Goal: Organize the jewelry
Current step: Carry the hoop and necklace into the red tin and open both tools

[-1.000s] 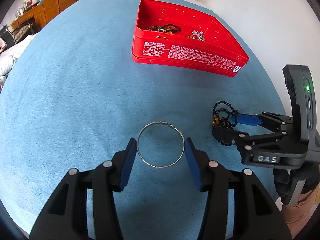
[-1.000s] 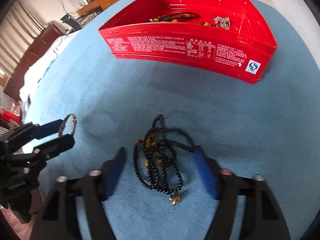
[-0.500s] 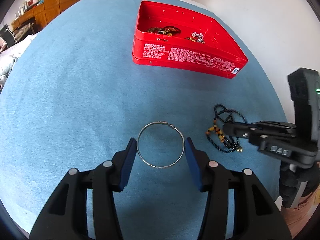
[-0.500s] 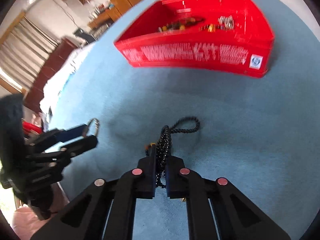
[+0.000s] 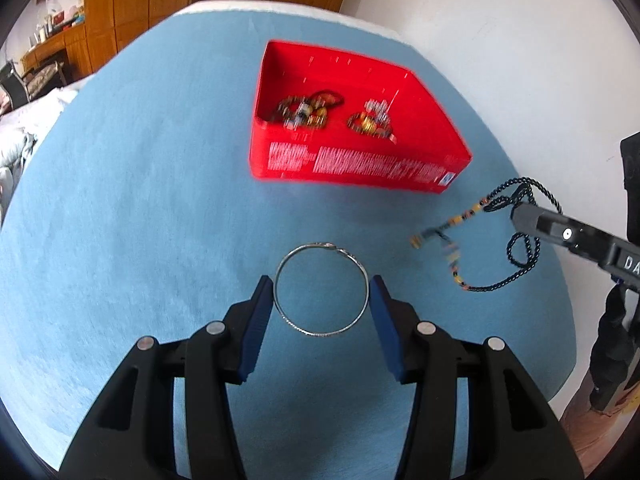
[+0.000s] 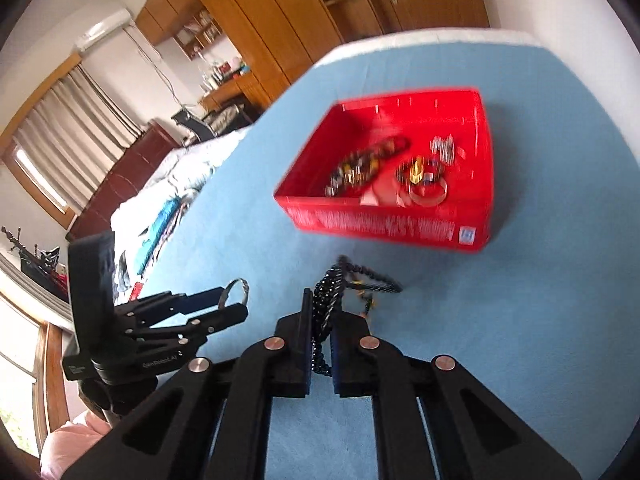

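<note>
Two grippers face the red tin (image 5: 360,168) ahead: the right gripper (image 6: 320,344), nearer it, pinches the dangling black bead necklace (image 6: 326,300), while the left gripper (image 5: 320,308) clasps a silver bangle (image 5: 321,289) edgewise.

Around you stand a white wall (image 5: 500,40), wooden wardrobes (image 6: 320,12), a curtained window (image 6: 60,128), a rumpled bed (image 6: 168,184) and the blue-covered table (image 5: 140,200).

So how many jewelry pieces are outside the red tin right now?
2. The silver bangle sits between the left gripper fingers; the black bead necklace hangs clamped in the right gripper. Others lie inside the red tin.
</note>
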Action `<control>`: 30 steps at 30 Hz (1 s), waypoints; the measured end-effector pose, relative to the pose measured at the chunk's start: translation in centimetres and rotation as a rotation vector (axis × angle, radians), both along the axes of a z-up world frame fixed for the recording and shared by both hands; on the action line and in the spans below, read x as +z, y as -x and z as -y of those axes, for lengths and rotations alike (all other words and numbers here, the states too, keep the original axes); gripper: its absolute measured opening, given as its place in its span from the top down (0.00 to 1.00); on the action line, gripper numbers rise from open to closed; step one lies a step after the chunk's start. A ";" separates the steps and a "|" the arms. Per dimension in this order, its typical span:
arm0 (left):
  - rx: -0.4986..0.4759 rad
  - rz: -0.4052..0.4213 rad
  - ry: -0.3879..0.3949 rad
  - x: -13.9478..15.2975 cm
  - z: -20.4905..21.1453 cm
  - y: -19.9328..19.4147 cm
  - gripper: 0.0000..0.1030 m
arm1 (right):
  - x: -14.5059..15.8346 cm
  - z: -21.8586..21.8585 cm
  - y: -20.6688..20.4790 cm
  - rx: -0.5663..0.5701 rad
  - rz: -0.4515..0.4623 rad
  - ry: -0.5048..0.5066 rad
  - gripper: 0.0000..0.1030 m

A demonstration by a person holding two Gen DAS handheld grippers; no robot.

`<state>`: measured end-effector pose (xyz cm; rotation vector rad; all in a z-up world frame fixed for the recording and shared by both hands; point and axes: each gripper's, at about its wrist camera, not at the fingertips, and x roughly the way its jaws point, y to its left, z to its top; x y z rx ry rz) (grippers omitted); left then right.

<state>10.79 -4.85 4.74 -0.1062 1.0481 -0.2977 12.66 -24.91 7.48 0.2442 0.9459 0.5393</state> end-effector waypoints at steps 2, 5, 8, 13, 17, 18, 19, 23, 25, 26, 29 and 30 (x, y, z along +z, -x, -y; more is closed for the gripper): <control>0.001 0.027 0.002 1.2 0.2 -0.5 0.53 | 1.6 0.1 -0.5 -0.007 0.030 0.003 0.93; 0.006 0.062 0.003 3.0 0.5 -1.6 0.53 | 3.5 0.4 -1.0 -0.015 0.063 0.006 0.93; 0.007 0.088 0.008 4.6 0.9 -3.1 0.53 | 5.6 0.6 -2.0 -0.029 0.099 0.012 0.93; 0.013 0.106 0.015 6.4 1.7 -6.4 0.53 | 8.9 0.7 -4.1 -0.040 0.147 0.022 0.93; 0.023 0.111 0.011 7.0 2.3 -10.1 0.53 | 10.6 0.3 -6.5 -0.041 0.174 0.035 0.93; 0.021 0.108 0.013 6.9 2.5 -10.9 0.53 | 10.8 0.2 -7.0 -0.042 0.175 0.040 0.93; 0.018 0.104 0.011 6.8 2.7 -11.7 0.53 | 10.9 0.1 -7.9 -0.044 0.174 0.046 0.93; 0.018 0.073 0.007 5.4 3.5 -15.4 0.53 | 9.6 -0.2 -11.6 -0.053 0.147 0.058 0.93; 0.016 0.052 0.002 4.4 4.0 -17.0 0.53 | 8.5 -0.2 -13.4 -0.053 0.121 0.067 0.93; 0.016 0.044 -0.002 4.0 4.0 -17.6 0.53 | 7.9 -0.4 -14.1 -0.054 0.110 0.072 0.93; 0.012 0.004 -0.018 2.3 4.8 -19.9 0.53 | 5.3 -0.5 -16.9 -0.066 0.057 0.087 0.93; 0.011 -0.007 -0.024 1.9 5.0 -20.5 0.53 | 4.6 -0.4 -17.4 -0.069 0.047 0.091 0.93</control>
